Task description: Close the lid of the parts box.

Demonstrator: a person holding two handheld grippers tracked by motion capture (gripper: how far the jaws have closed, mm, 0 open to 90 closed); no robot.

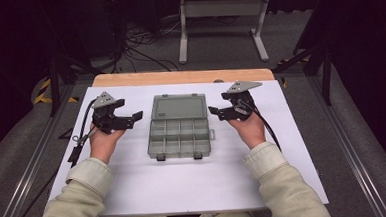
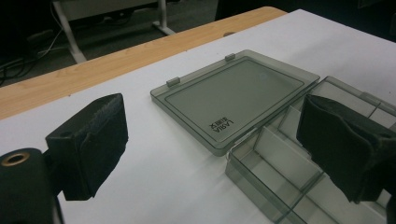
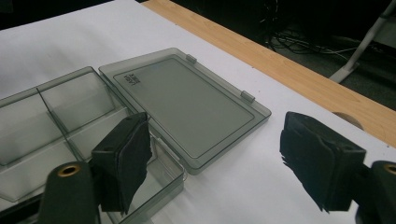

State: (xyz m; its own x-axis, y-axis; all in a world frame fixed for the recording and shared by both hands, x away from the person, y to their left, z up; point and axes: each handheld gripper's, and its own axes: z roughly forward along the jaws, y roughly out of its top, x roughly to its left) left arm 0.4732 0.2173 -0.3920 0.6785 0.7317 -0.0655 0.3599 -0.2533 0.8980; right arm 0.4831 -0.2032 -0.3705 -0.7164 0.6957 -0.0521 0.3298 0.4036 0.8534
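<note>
smoky clear plastic compartment box (image 1: 178, 138) lying open mid-sheet on the white table cover (image 1: 135, 181), hinged lid (image 1: 178, 108) folded flat on the far side, empty cells exposed for access. left: black two-jaw left gripper (image 1: 131, 117) held just beside the box's left edge, jaws wide apart, nothing between the pads (image 2: 91, 149). right: black two-jaw right gripper (image 1: 217, 112) mirrored at the lid's right edge, also agape and empty, likely flanking to close or steady the box.
</note>
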